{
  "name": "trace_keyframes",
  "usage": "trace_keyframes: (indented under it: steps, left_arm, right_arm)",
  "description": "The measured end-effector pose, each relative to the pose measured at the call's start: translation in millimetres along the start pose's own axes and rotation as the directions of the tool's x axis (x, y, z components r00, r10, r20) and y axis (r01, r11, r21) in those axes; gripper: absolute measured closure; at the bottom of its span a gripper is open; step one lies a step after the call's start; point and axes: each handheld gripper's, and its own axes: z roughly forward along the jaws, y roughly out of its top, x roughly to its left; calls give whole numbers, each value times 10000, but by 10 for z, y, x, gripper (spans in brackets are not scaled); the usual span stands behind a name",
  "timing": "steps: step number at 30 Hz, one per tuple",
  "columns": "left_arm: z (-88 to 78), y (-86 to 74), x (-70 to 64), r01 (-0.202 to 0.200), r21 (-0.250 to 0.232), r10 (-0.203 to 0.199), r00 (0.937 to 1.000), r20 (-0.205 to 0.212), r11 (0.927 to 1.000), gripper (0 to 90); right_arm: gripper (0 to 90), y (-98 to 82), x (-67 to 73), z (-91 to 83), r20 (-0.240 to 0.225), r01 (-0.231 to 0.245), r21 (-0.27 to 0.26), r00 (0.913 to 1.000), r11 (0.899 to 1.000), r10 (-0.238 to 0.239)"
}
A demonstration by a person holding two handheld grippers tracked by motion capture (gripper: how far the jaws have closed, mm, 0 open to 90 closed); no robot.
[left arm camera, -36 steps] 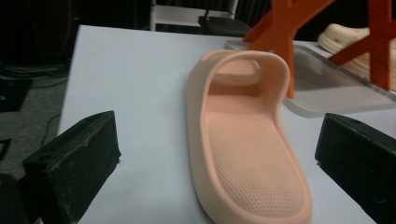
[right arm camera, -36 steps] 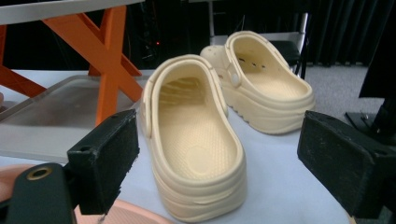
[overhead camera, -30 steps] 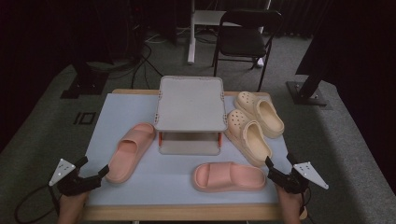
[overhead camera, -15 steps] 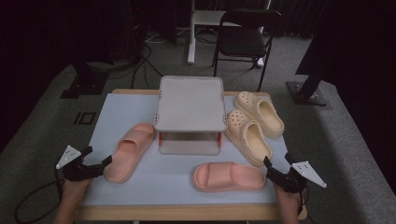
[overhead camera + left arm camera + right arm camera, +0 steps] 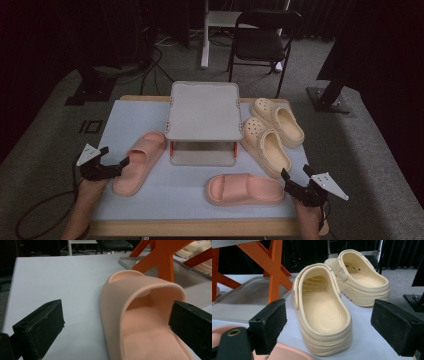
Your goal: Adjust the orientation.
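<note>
While both arms sit low at the near edge, the counter [image 5: 130,112] carries, largest first, a grey two-tier shoe rack [image 5: 204,109] on orange legs at centre, a pair of cream clogs [image 5: 272,131] at about 2 o'clock from it, and two pink slides: one slide [image 5: 139,161] at 8 o'clock from the rack, the other pink slide [image 5: 245,189] lying crosswise at 5 o'clock. Both rack shelves look bare, so I judge the work to be at its opening step: approach for a first pick, with nothing yet lifted. Left hand-held gripper [image 5: 111,166]: jaws spread wide, holding nothing, tips just beside the heel end of the slide; in the left gripper view the slide [image 5: 140,322] lies between the two jaws, nearer the right-hand one, apparently not yet touched. Right hand-held gripper [image 5: 295,184]: jaws likewise spread and empty, hovering at the 3 o'clock end of the crosswise slide; in the right gripper view it looks straight into the heel of the nearer clog [image 5: 322,312], with the pink slide's edge low at 7 o'clock. Next move, in my judgement: the left hand-held gripper should advance slightly so one jaw enters under the strap and the other stays outside the sidewall, then close on that wall before lifting toward the rack. Soft foam will flex, so a deep bite seems wise.
</note>
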Motion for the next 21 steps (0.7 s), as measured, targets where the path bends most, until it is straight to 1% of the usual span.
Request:
trace_keyframes:
  steps: [2, 3, 4, 5, 6, 8, 9, 10, 11, 12, 13, 14, 15, 16, 17, 18, 19, 20, 21]
  left_arm:
    - [53, 15, -3, -94, 128, 93, 9999, 98, 9999, 9]
    - [106, 32, -6, -229, 323, 226, 9997, 82, 9992, 10]
    - [129, 39, -4, -265, 405, 261, 9996, 89, 9988, 12]
    - [129, 39, -4, -265, 405, 261, 9996, 89, 9988, 43]
    - [168, 50, 1, -356, 515, 356, 9994, 6, 9980, 47]
    - [202, 55, 6, -373, 612, 372, 9993, 28, 9974, 54]
    - [217, 56, 3, -413, 642, 415, 9991, -27, 9971, 83]
    - [217, 56, 3, -413, 642, 415, 9991, -27, 9971, 106]
    - [228, 55, 6, -411, 653, 406, 9991, 88, 9970, 123]
    - [245, 55, 7, -451, 721, 446, 9990, 89, 9964, 123]
    - [261, 52, 8, -485, 729, 479, 9988, 103, 9962, 147]
    - [280, 48, 21, -533, 734, 516, 9984, 250, 9959, 238]
    - [289, 46, 25, -527, 749, 500, 9981, 368, 9958, 279]
    - [289, 46, 25, -527, 749, 500, 9981, 368, 9958, 320]
    - [289, 46, 25, -527, 749, 500, 9981, 368, 9958, 320]
    - [316, 40, 20, -629, 818, 597, 9974, 409, 9947, 320]
    - [327, 36, 16, -669, 850, 631, 9969, 471, 9941, 370]
    - [345, 32, 4, -809, 894, 773, 9961, 428, 9927, 436]
    - [345, 32, 4, -809, 894, 773, 9961, 428, 9927, 478]
  right_arm:
    - [127, -1, -3, 0, -6, 7, 13, 10000, 10000, -7]
    - [128, -6, -11, 3, -42, -36, 36, 10000, 10000, 36]
    - [128, -8, -14, 4, -34, -63, 50, 10000, 10000, 63]
    - [128, -8, -14, 4, -34, -63, 50, 10000, 10000, 63]
    - [128, -11, -23, 4, -58, -103, 73, 9999, 9999, 103]
    - [131, -11, -28, 2, -93, -107, 95, 9999, 9999, 108]
    - [131, -13, -28, 1, -84, -81, 85, 9999, 9999, 82]
    - [131, -15, -30, 1, -97, -61, 85, 9999, 9999, 62]
    - [131, -17, -33, 1, -135, -62, 109, 9999, 9999, 63]
    - [131, -17, -33, 1, -135, -62, 109, 9999, 9999, 63]
    - [131, -19, -34, 2, -138, -72, 122, 9999, 9999, 74]
    - [131, -21, -35, 2, -143, -91, 150, 9999, 9998, 93]
    - [131, -20, -35, 0, -140, -93, 124, 9999, 9999, 95]
    - [131, -20, -35, 0, -140, -93, 124, 9999, 9999, 95]
    - [131, -18, -35, -1, -156, -92, 120, 9998, 9999, 94]
    - [131, -18, -35, -1, -156, -92, 120, 9998, 9999, 94]
    - [131, -18, -33, -5, -109, -70, 83, 9999, 9999, 71]
    - [131, -16, -33, -4, -117, -45, 94, 9999, 9999, 46]
    - [131, -16, -33, -4, -117, -45, 94, 9999, 9999, 46]
